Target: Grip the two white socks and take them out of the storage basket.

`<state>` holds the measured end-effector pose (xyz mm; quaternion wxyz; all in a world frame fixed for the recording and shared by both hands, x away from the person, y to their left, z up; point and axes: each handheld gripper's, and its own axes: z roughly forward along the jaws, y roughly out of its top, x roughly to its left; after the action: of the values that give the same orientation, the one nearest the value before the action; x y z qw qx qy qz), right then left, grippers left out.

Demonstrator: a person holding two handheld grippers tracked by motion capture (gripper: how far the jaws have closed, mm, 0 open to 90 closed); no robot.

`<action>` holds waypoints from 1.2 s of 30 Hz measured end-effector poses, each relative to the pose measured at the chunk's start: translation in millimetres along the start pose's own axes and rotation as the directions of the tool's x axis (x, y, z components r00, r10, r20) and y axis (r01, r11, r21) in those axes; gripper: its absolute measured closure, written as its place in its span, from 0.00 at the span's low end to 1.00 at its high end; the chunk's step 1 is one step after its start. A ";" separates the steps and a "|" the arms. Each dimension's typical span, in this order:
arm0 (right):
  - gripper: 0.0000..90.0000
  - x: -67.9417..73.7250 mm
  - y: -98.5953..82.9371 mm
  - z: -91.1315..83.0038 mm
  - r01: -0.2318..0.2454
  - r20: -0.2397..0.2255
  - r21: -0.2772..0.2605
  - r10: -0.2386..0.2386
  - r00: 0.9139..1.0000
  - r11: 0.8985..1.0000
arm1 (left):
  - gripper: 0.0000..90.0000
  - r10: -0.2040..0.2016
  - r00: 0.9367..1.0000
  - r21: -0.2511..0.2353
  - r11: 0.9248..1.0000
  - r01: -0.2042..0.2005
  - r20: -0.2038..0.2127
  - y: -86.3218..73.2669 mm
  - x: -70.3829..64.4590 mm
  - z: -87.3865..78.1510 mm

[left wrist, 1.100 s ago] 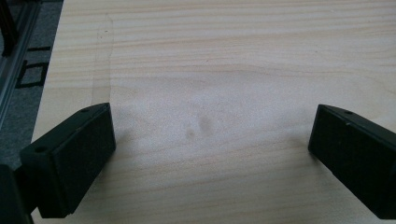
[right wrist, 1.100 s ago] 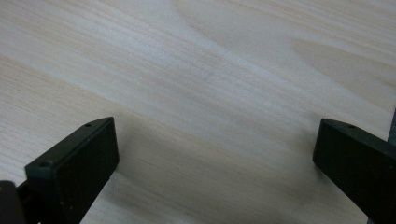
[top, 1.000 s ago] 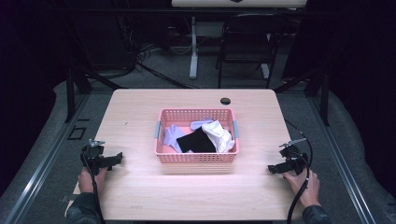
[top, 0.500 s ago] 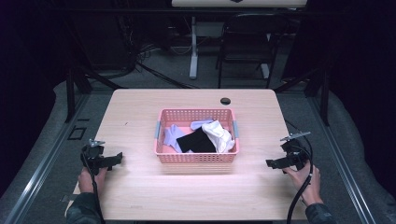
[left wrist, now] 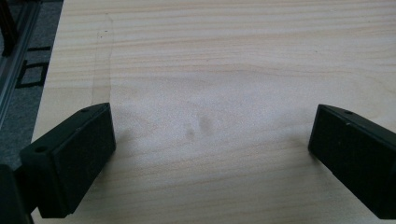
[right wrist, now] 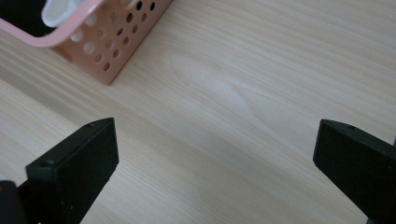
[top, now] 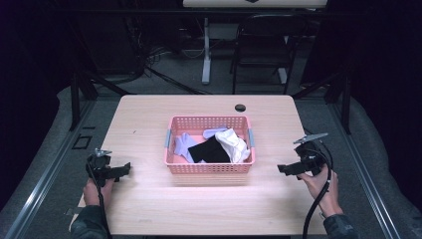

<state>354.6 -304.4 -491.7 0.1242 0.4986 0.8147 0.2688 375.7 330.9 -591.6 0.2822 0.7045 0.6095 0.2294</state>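
Observation:
A pink perforated basket (top: 209,167) stands at the middle of the wooden table and holds a black cloth (top: 209,150), a white cloth (top: 234,143) and a pale lavender cloth (top: 183,145). My left gripper (top: 124,170) rests near the table's left edge, open, over bare wood (left wrist: 205,126). My right gripper (top: 282,169) hovers right of the basket, open with nothing between its jaws. In the right gripper view a corner of the basket (right wrist: 112,42) lies at upper left, apart from the jaws.
A small black round disc (top: 240,107) sits near the table's far edge. Beyond the table stand a dark chair (top: 259,45) and a white desk leg (top: 206,55). Grey floor surrounds the table.
The right gripper has risen and moved slightly toward the basket. The left gripper has stayed in place.

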 end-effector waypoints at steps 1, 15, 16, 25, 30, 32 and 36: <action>0.00 1.8 2.2 -0.6 0.011 0.007 0.003 -0.011 1.000 1.000 | 0.01 0.000 1.000 0.000 1.000 0.000 0.000 0.0 0.0 0.0; 0.00 22.4 34.4 -6.4 0.080 -0.006 -0.002 -0.080 0.997 0.997 | 0.01 0.000 1.000 0.000 1.000 0.000 0.000 0.0 0.0 -0.1; 0.00 23.8 37.8 -7.3 0.088 -0.003 -0.003 -0.088 0.996 0.996 | 0.01 0.001 1.000 0.001 1.000 -0.001 0.000 0.0 0.1 -0.1; 0.00 37.0 63.9 -6.1 0.115 -0.017 -0.007 -0.116 0.993 0.993 | 0.01 0.000 1.000 0.000 1.000 0.000 0.000 0.0 0.0 0.0; 0.00 43.5 75.7 -3.2 0.132 -0.028 0.003 -0.132 0.991 0.991 | 0.01 0.000 1.000 0.000 1.000 0.000 0.000 0.0 0.0 0.0; 0.00 44.3 78.0 -2.8 0.137 -0.026 0.006 -0.137 0.990 0.991 | 0.01 0.001 1.000 0.001 1.000 -0.001 0.000 0.0 0.1 -0.1; 0.00 49.5 88.4 0.1 0.154 -0.035 0.024 -0.153 0.988 0.988 | 0.01 0.001 1.000 0.000 1.000 -0.001 0.000 0.0 0.1 0.0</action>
<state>397.2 -229.1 -438.9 0.1245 0.4316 0.8560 0.2557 375.7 331.0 -591.6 0.2821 0.7047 0.6093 0.2293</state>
